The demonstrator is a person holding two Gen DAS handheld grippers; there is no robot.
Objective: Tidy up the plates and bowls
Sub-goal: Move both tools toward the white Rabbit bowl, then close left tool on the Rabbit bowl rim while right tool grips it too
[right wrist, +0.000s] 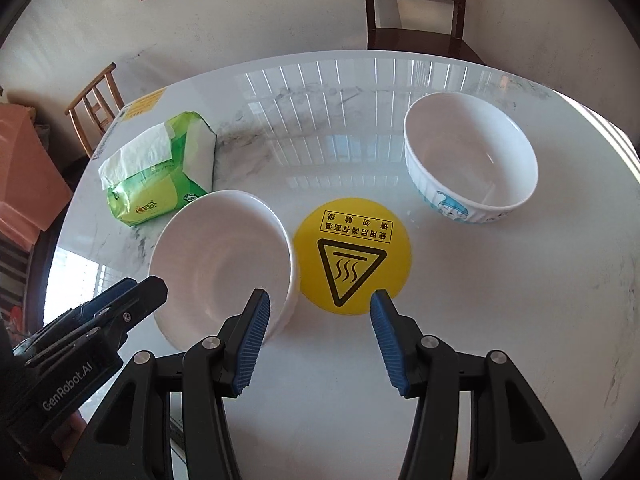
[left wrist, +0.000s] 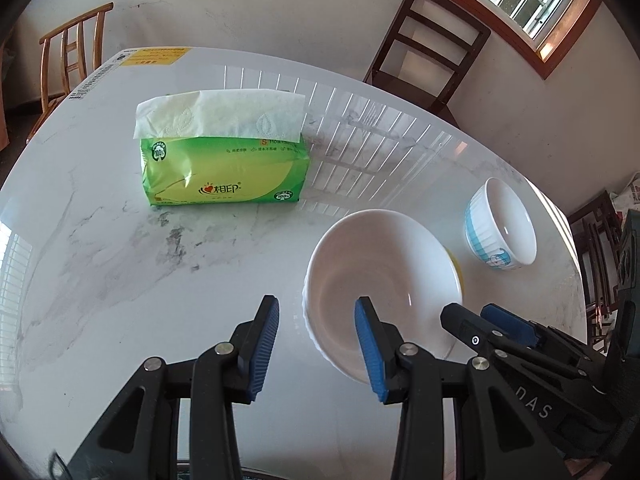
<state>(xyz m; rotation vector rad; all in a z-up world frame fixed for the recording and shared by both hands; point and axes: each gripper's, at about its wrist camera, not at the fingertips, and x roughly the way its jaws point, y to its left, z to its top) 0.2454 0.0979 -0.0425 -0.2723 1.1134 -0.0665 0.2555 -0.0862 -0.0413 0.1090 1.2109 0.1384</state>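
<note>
Two bowls sat on the desk (right wrist: 500, 320), nothing stacked yet. White bowl (left wrist: 380, 280) lay nearest both tongs; patterned bowl (right wrist: 470, 162) stood well apart, to the far right, upright and empty.

Left tongs (left wrist: 316, 344): part-open, nothing gripped. Its right pad hung over the white bowl's interior, left pad outside the near rim, i.e. straddling the wall w/o contact that could be confirmed. Judged purpose: a rim pinch, since a smooth round bowl offers no other hold.

Right tongs (right wrist: 318, 344): part-open, empty, aimed at the gap betw. white bowl and yellow heat-warning disc (right wrist: 352, 256). Left pad was just beside the bowl's right rim. Likely a second grip point, or a path to the patterned bowl; cannot tell which.

Tissue pack (left wrist: 222, 160) lay behind the white bowl, clear of the work zone.

Risk, judged: glossy desk plus glazed rim = slip if the pinch is shallow.
</note>
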